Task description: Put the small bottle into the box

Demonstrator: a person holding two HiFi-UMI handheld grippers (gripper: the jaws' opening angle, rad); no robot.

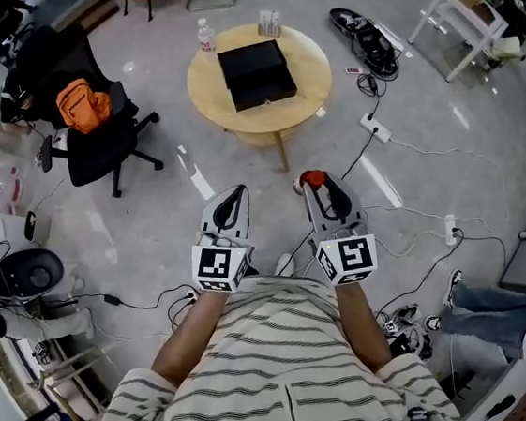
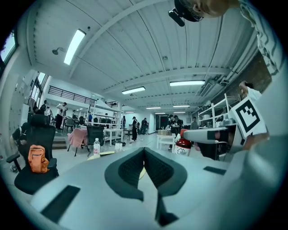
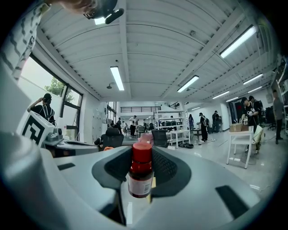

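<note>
Left tongs closed, jaws together, nothing between. Right tongs part open, clamped on small bottle: red cap, dark body, white label, upright between jaws. Both tongs held over floor, well short of round wooden counter. Black box sits mid-counter, well apart from small bottle. Clear water bottle at counter's far edge.

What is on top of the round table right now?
A black box sits in the middle; a clear water bottle and a small white pack stand at the far edge. The box shows only black, so whether anything lies inside cannot be told.
</note>
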